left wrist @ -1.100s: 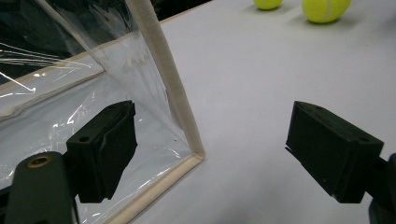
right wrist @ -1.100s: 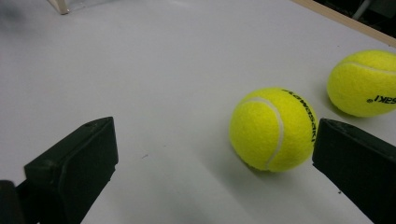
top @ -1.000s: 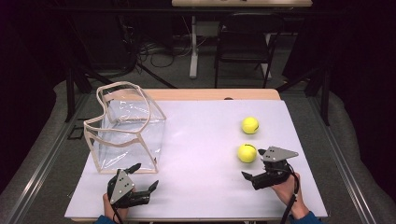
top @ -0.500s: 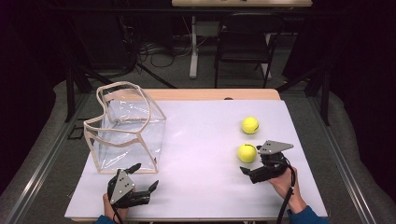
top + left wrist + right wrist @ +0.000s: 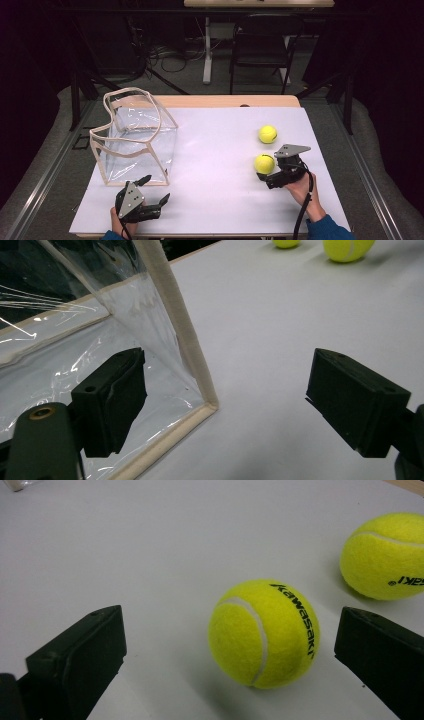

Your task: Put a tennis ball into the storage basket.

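Two yellow tennis balls lie on the right of the white table [image 5: 210, 200]. The nearer ball [image 5: 264, 163] [image 5: 262, 632] sits between the spread jaws of my right gripper [image 5: 268, 170] [image 5: 229, 635], which is open; the jaws do not touch it. Just beyond it lies the farther ball [image 5: 267, 134] [image 5: 385, 555]. A clear plastic bag with beige trim [image 5: 135, 137] [image 5: 172, 340] stands open at the left. My left gripper [image 5: 155, 189] [image 5: 230, 385] rests open at the bag's near corner, one jaw in front of the clear wall, holding nothing.
The table's wooden far edge [image 5: 225, 101] shows beyond the white sheet. A chair [image 5: 260, 45] and a desk leg [image 5: 206, 50] stand on the floor past the table. Both balls [image 5: 347, 247] show far off in the left gripper view.
My right gripper has moved forward and left to the nearer ball, so the ball now sits between its jaws. The left gripper, bag and farther ball have stayed put.
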### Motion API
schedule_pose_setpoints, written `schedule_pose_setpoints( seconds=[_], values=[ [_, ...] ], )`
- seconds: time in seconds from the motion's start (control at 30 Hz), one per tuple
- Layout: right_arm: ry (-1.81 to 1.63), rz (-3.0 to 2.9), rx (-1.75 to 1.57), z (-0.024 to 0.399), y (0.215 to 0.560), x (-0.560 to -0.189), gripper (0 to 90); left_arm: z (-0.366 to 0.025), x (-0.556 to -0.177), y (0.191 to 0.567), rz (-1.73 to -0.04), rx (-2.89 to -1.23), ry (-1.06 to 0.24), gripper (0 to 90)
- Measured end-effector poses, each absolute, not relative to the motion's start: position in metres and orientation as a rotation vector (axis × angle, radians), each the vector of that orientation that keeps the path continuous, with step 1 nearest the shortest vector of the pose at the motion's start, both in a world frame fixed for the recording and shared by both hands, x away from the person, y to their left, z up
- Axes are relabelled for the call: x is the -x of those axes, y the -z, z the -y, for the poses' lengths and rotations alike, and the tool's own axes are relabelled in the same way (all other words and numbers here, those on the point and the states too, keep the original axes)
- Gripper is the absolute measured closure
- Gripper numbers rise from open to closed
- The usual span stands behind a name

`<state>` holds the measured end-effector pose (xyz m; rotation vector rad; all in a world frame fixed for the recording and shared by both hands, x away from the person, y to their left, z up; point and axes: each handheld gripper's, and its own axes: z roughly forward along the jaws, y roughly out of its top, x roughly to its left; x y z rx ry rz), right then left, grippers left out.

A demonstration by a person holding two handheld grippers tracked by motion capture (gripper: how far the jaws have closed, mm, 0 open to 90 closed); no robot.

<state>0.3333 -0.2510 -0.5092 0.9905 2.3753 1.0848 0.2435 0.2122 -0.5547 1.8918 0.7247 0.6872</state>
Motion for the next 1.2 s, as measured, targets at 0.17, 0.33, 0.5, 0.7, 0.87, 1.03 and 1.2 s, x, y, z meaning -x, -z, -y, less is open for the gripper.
schedule_pose_setpoints(
  seconds=[0.17, 0.33, 0.5, 0.7, 0.87, 1.03, 1.2],
  values=[
    [-1.070, -2.386, -1.003, 0.248, 0.511, -0.342, 0.0, -0.212, -0.243, 0.554, -0.720, -1.892, -0.689, 16.0],
    [-1.049, -2.398, -1.020, 0.246, 0.514, -0.349, 0.0, -0.213, -0.243, 0.554, -0.720, -1.891, -0.688, 16.0],
    [-1.036, -2.404, -1.041, 0.245, 0.517, -0.356, 0.0, -0.213, -0.243, 0.554, -0.720, -1.891, -0.687, 16.0],
    [-1.024, -2.414, -1.074, 0.246, 0.522, -0.362, 0.0, -0.212, -0.243, 0.555, -0.722, -1.894, -0.686, 16.0],
    [-1.024, -2.422, -1.100, 0.247, 0.527, -0.366, 0.0, -0.212, -0.243, 0.555, -0.721, -1.894, -0.685, 16.0],
    [-1.012, -2.428, -1.128, 0.248, 0.531, -0.368, 0.0, -0.212, -0.243, 0.555, -0.718, -1.897, -0.682, 16.0],
    [-1.002, -2.431, -1.145, 0.247, 0.535, -0.370, 0.6, -0.212, -0.243, 0.555, -0.718, -1.897, -0.682, 16.0]
  ],
)
